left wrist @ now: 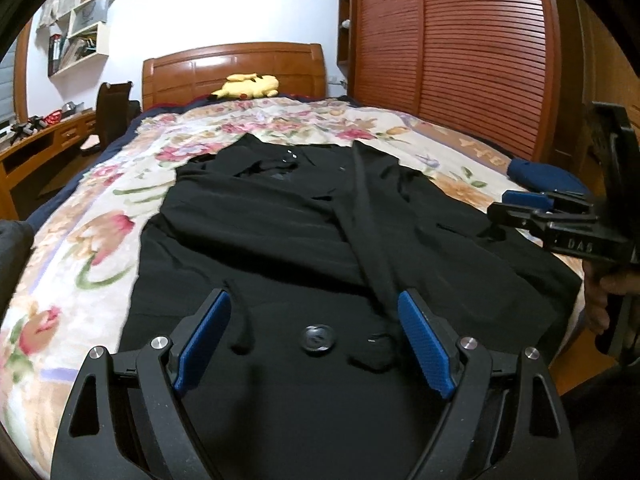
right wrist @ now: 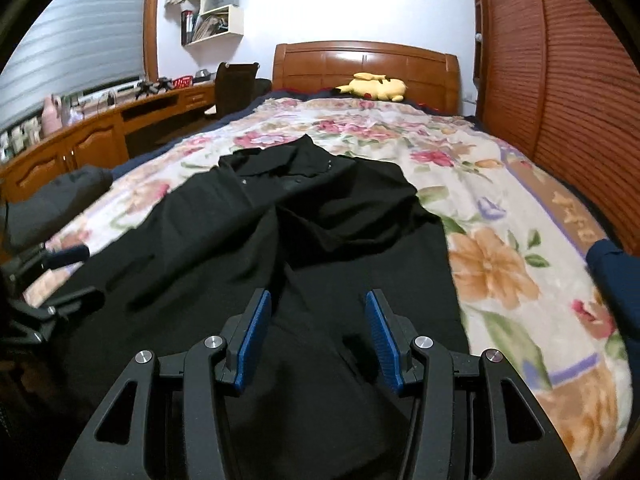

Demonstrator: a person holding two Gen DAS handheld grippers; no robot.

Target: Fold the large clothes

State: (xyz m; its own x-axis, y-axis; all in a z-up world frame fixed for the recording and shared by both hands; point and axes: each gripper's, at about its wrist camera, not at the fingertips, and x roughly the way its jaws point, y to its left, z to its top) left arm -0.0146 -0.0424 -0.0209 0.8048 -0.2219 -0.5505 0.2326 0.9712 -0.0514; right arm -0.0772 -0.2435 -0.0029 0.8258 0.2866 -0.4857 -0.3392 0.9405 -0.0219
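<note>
As both grippers hover empty over it, coat: black, spread flat along the quilt, collar toward the headboard, hem nearest, one sleeve laid across the front.
risk, left: jaws pinch only the top layer near the button, so the fold drags crooked.
risk, right: dark folds hide the edge; a grab could miss the hem.
left gripper: wide open, holds nothing.
right gripper: about half open, nothing between the pads.
</note>
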